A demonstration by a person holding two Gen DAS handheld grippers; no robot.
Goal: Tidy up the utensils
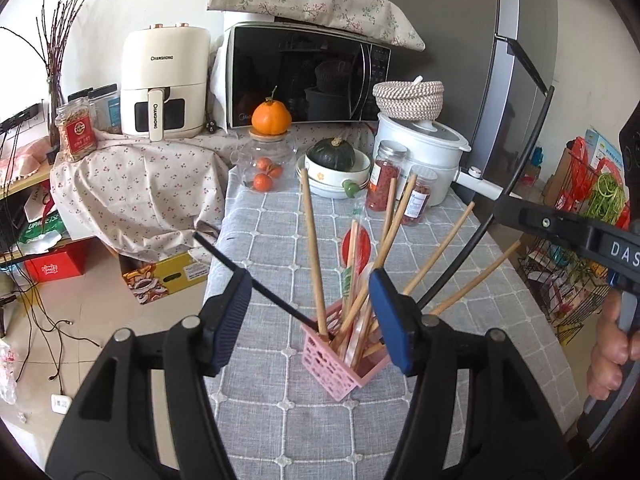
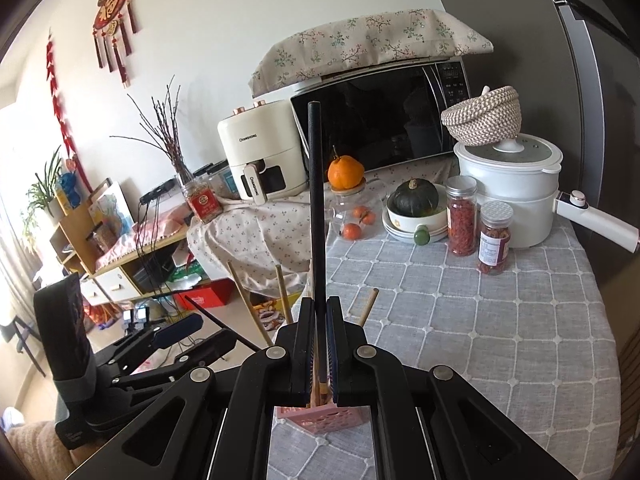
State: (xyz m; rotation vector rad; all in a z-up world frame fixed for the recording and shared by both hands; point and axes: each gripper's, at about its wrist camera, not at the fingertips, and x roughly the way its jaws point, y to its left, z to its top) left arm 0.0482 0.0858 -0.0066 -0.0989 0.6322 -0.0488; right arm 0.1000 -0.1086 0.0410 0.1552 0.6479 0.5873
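1. My right gripper (image 2: 320,344) has its jaws pressed nearly together on a black chopstick (image 2: 316,216). The stick runs straight up toward 12 o'clock in the right wrist view. Its lower end drops toward the pink basket (image 2: 320,416) under the jaws.
2. My left gripper (image 1: 312,320) is wide open, nothing between the pads. The blue pads (image 1: 390,320) flank the pink basket (image 1: 332,364), which sits at 6 o'clock of centre on the grey checked tablecloth (image 1: 280,232).
3. The basket holds several wooden chopsticks (image 1: 314,256) fanned out between 12 and 2 o'clock. Another black chopstick (image 1: 256,280) leans out toward 10 o'clock.
4. In the left view the right gripper's body (image 1: 568,232) enters from 3 o'clock. The hand (image 1: 612,344) grips its handle.
5. Back of table: microwave (image 1: 304,76) at 12 o'clock, air fryer (image 1: 164,80) at 11, white pot (image 1: 424,152) at 1, a squash in a bowl (image 1: 334,156) near centre.
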